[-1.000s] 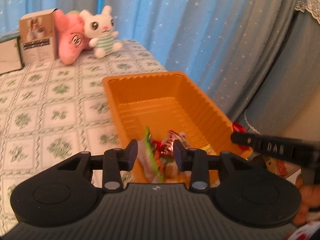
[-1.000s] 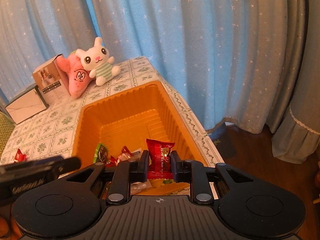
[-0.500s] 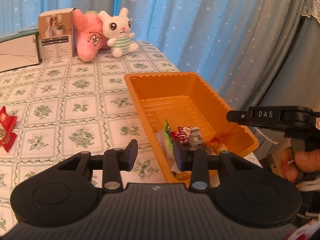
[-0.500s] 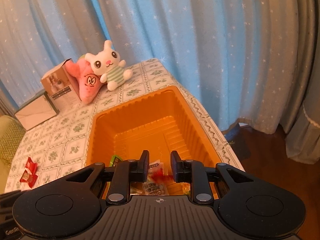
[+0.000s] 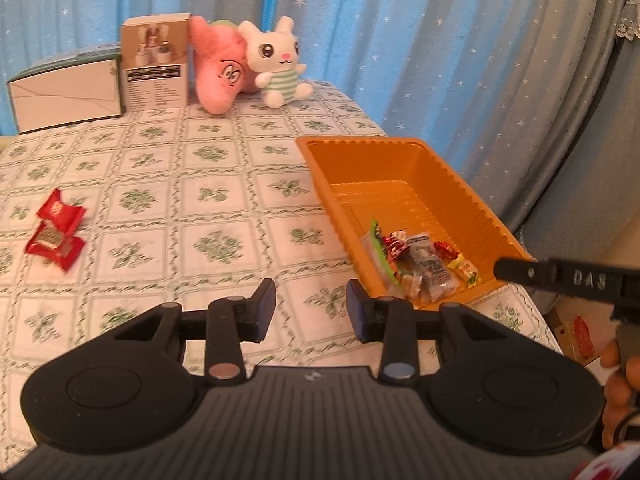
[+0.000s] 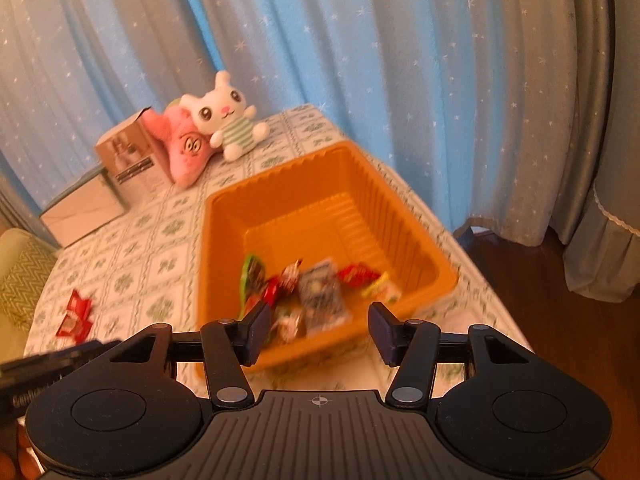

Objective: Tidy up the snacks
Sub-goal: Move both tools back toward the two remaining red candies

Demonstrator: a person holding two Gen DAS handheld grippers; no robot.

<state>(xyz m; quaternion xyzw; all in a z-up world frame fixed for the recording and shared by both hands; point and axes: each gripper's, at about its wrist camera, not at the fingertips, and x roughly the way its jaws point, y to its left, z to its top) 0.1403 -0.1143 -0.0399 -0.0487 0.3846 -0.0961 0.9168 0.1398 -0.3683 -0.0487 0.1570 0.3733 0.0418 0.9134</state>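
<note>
2 claws (image 5: 311, 306) (image 6: 315, 330) wide apart, nothing held.

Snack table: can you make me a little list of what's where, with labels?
tray: orange tray at the table's right edge
in tray: pile of snack packets at its near end
left out: two red snack packets on the tablecloth
left claw: open, holding nothing
right claw: open, holding nothing
at back: white bunny plush, pink plush, two boxes

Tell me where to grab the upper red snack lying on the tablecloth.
Probably from above, claw across the narrow middle of the upper red snack. It lies flat with flared crimped ends, and its near end touches the lower red snack, so the waist looks easiest to pinch alone.
</note>
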